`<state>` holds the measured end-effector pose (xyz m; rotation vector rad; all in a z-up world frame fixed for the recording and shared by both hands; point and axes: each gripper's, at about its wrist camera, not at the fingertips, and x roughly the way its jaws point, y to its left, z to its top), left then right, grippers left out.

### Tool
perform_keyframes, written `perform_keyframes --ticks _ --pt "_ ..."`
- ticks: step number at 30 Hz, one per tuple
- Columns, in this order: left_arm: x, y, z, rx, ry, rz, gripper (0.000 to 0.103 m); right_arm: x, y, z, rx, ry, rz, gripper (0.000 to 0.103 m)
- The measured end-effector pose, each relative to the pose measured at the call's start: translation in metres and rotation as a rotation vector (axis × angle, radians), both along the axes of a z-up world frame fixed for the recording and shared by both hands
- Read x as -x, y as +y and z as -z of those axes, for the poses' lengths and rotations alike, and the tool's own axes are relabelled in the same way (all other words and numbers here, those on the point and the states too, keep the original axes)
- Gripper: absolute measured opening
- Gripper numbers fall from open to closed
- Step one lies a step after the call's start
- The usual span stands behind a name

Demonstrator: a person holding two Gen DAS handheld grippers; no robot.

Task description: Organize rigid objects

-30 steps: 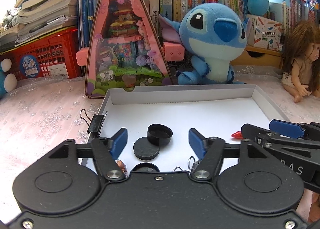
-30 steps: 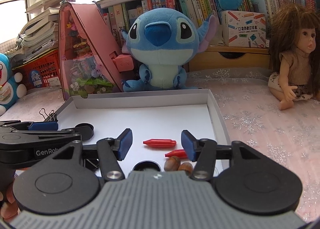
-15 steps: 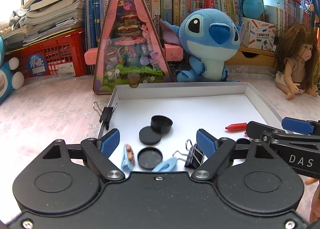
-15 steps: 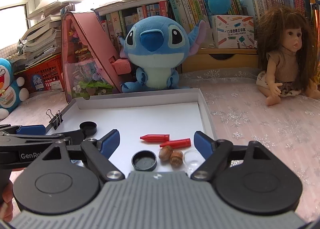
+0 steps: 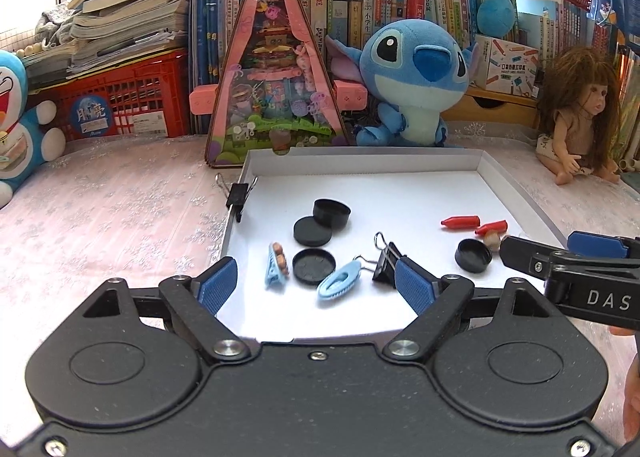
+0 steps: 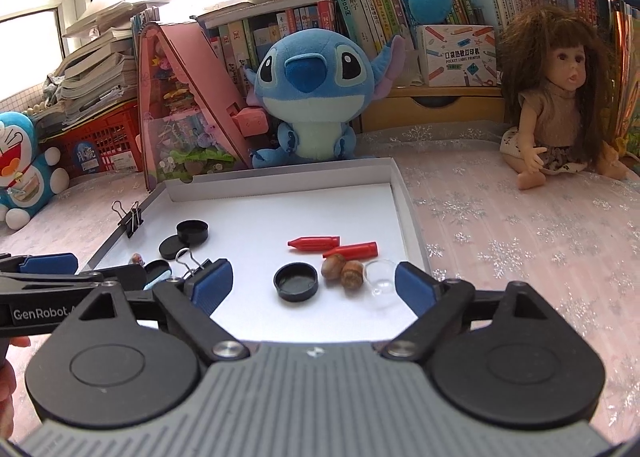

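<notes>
While both hover above the white tray (image 5: pixel 516 185), the left gripper (image 5: pixel 316 287) and right gripper (image 6: pixel 312 283) gape wide, holding nothing.

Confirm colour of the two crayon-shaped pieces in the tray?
Red crayon-shaped pieces; clearest in the right wrist view.

1. Left gripper (image 5: pixel 316 284): matte black speckled body, two round raised discs, silver rivets and small screws, blue ribbed pads (image 5: pixel 218 286) on black fingers.
2. Right gripper (image 6: pixel 314 284): same black discs and linkages, but a grey ribbed centre plate; blue pads (image 6: pixel 211 286).
3. White lettering "GenRobot" and "DAS" on the side arms.
4. Bare skin shows at the frame edges.
</notes>
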<state>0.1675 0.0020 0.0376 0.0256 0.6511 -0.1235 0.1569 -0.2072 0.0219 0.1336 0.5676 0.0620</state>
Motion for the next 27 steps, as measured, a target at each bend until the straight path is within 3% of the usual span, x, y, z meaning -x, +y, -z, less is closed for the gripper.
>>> perform_keyframes --ticks 17,27 --pt "0.048 0.015 0.016 -0.014 0.017 -0.011 0.085 0.038 0.0 0.013 0.021 0.028 -0.004 0.095" --pt "0.056 0.014 0.03 -0.043 0.053 -0.014 0.086 0.044 -0.003 0.028 0.03 0.083 0.004 0.096"
